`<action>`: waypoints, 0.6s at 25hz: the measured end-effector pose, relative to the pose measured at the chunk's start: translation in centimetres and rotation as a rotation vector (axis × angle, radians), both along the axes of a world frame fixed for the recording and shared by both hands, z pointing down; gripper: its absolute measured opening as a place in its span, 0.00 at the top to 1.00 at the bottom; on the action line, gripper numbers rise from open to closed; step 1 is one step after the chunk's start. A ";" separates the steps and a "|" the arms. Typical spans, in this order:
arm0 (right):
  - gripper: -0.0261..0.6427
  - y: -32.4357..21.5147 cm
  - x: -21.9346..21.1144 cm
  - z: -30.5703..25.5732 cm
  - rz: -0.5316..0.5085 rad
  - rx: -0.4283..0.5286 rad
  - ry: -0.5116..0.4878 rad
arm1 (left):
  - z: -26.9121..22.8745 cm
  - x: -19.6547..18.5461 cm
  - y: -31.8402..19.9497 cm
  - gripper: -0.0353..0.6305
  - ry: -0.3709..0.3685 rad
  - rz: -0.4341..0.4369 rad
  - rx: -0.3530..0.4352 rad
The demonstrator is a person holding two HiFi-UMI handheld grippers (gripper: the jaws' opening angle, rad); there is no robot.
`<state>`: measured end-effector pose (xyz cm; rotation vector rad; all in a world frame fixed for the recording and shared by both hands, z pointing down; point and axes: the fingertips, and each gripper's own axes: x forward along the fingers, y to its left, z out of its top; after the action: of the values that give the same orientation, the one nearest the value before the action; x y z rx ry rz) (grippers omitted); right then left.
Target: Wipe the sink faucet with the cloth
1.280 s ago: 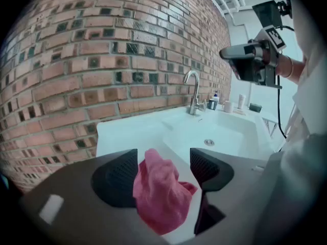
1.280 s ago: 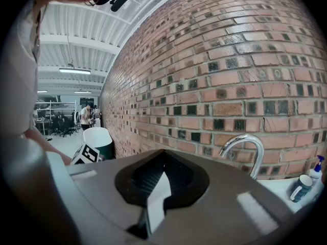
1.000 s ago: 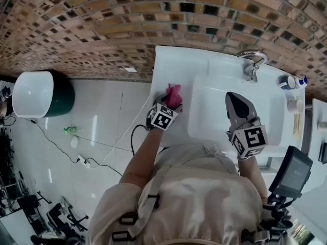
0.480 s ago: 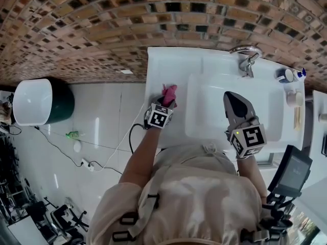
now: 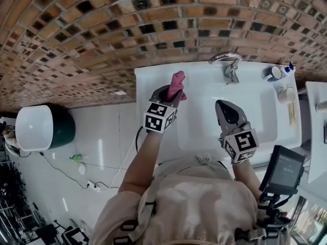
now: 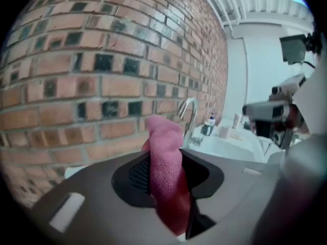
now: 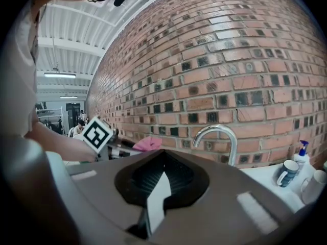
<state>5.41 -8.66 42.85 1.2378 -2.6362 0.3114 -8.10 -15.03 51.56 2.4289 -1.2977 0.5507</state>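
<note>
A pink cloth (image 5: 177,81) sticks up from my left gripper (image 5: 171,93), clear of the white sink's rim (image 5: 150,78), to the left of the faucet. In the left gripper view the cloth (image 6: 164,157) fills the space between the jaws, which are closing and press on it. The chrome curved faucet (image 5: 228,64) stands at the back of the sink against the brick wall, also seen as the faucet (image 6: 188,117) beyond the cloth. My right gripper (image 5: 220,105) hovers over the basin, tips together and empty, facing the faucet (image 7: 219,137).
A mug (image 5: 271,73), a pump bottle (image 5: 289,65) and a cup (image 5: 284,94) stand on the sink's right ledge. The brick wall (image 5: 102,29) runs right behind the sink. A white-lidded green bin (image 5: 34,127) and cables lie on the floor at left.
My left gripper has closed on the cloth, lifted it off the sink's left ledge and carried it toward the wall and faucet. The right gripper has drifted slightly over the basin.
</note>
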 end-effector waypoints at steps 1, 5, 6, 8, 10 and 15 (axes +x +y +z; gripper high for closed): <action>0.97 -0.1 0.5 0.1 0.006 -0.001 0.000 | -2.3 1.9 -0.9 0.76 0.036 0.033 0.033; 0.97 -0.5 2.6 0.8 0.027 0.004 0.013 | -9.0 9.1 -4.1 0.76 0.106 0.168 0.147; 0.97 -0.6 3.0 0.8 0.032 0.001 0.014 | -10.0 10.6 -4.9 0.76 0.112 0.195 0.164; 0.97 -0.8 3.7 0.9 0.041 -0.010 0.014 | -11.5 13.5 -6.3 0.76 0.120 0.240 0.182; 0.97 -0.9 4.5 1.0 0.048 -0.018 0.016 | -12.3 16.2 -7.6 0.76 0.128 0.274 0.182; 0.97 -1.2 6.0 1.0 0.066 -0.023 0.014 | -11.3 20.0 -9.8 0.75 0.096 0.268 0.147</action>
<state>11.45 -9.86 43.89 1.3171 -2.5762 0.3417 11.88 -24.80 40.21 2.7364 -1.0135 0.4111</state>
